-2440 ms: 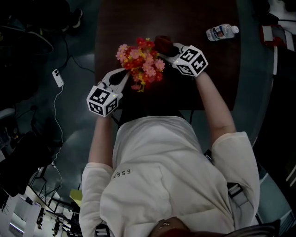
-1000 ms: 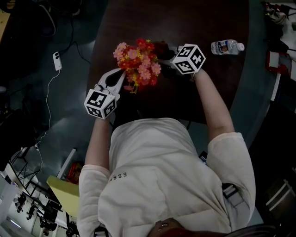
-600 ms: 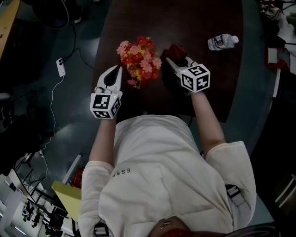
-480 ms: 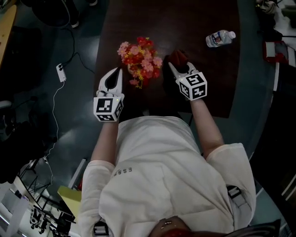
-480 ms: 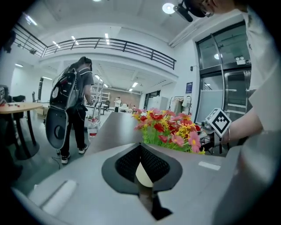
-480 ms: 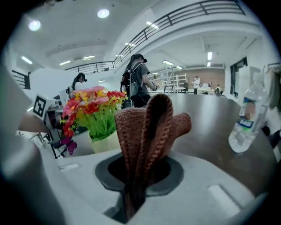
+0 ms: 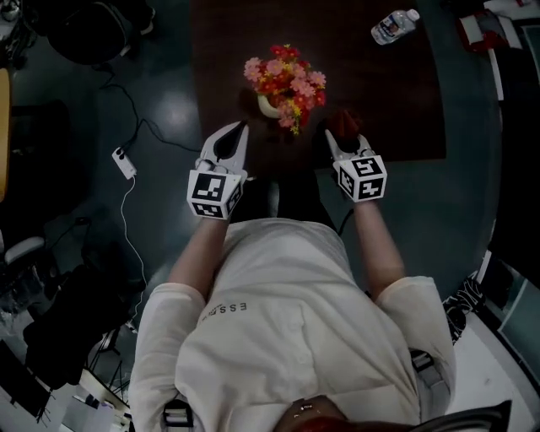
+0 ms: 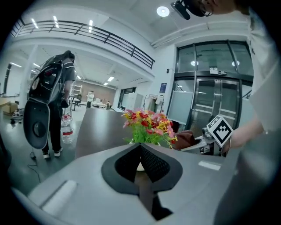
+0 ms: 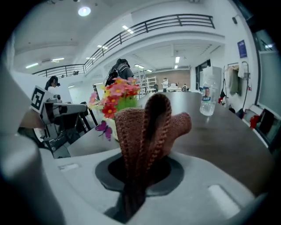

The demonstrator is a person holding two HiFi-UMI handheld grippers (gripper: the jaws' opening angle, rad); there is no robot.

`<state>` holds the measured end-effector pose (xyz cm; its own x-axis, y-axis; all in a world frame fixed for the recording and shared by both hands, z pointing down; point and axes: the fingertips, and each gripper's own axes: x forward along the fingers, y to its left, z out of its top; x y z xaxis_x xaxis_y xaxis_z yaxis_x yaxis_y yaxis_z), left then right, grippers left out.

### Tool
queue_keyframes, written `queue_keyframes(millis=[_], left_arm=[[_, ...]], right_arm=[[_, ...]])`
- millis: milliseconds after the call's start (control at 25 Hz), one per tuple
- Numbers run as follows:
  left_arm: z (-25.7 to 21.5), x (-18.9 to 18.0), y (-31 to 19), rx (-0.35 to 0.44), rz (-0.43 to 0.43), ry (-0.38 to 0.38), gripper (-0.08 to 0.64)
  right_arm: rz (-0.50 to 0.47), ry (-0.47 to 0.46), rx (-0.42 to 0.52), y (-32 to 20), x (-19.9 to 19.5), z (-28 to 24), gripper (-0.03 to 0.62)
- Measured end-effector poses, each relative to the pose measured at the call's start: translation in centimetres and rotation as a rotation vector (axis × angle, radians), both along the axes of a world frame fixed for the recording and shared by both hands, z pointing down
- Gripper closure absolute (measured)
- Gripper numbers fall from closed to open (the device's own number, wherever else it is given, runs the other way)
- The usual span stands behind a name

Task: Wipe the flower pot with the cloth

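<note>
A small white flower pot (image 7: 268, 105) with red, pink and yellow flowers (image 7: 285, 78) stands near the front edge of the dark brown table (image 7: 363, 84). My left gripper (image 7: 240, 128) is shut and empty, drawn back to the left of the pot with a gap between them. In the left gripper view the flower pot (image 8: 140, 166) shows just past the closed jaws, under the flowers (image 8: 147, 126). To the right of the pot, my right gripper (image 7: 337, 137) is shut on the reddish-brown knitted cloth (image 7: 345, 123). The cloth (image 9: 147, 127) stands up folded from the jaws, beside the flowers (image 9: 117, 94).
A clear water bottle (image 7: 392, 25) lies at the table's far right; the bottle (image 9: 207, 96) stands out in the right gripper view. A cable with a white adapter (image 7: 124, 163) runs over the dark floor at left. Bags and clutter edge the floor.
Both grippers have drawn back from the pot towards the person. The left one let go of the pot's side; the right one swung the cloth from behind the flowers to their right.
</note>
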<state>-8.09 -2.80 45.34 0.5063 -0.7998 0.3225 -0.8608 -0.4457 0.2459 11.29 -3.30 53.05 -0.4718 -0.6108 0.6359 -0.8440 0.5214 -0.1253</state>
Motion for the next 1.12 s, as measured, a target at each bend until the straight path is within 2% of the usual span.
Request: queue_keyframes(millis=[160,360,520,640,800,1000,1120], left_arm=[[0.1,-1.3,2.0,0.013,0.049,-0.012,0.549],[0.3,-2.5,3.8,0.018,0.034,-0.032,0.549],[0.8,-5.0,4.2,0.003,-0.008,-0.069,0.549],[1.0,-7.3,3.3,-0.005,-0.018,-0.076,0.548],[1.2,-9.7,0.2,-0.01,0.025,-0.059,0.548],[2.1,-12.4,-3.6,-0.042,0.138,-0.035,0.548],[2.6,-13.3,-5.4,-0.057,0.2,-0.016,0.548]], right_arm=[[-0.003,0.005,-0.035,5.1,-2.8,0.8,0.546],[-0.101,-0.036,-0.064,9.8,-8.2,1.4,0.546],[-0.209,-0.063,-0.05,10.3,-14.2,1.5,0.546],[-0.228,-0.087,-0.035,8.8,-18.3,0.9,0.546],[-0.152,-0.109,-0.041,4.1,-22.6,0.7,0.546],[0.043,-0.17,-0.103,-2.5,-26.3,2.1,0.546],[0.179,-0.167,-0.135,-5.8,-26.4,3.1,0.546]])
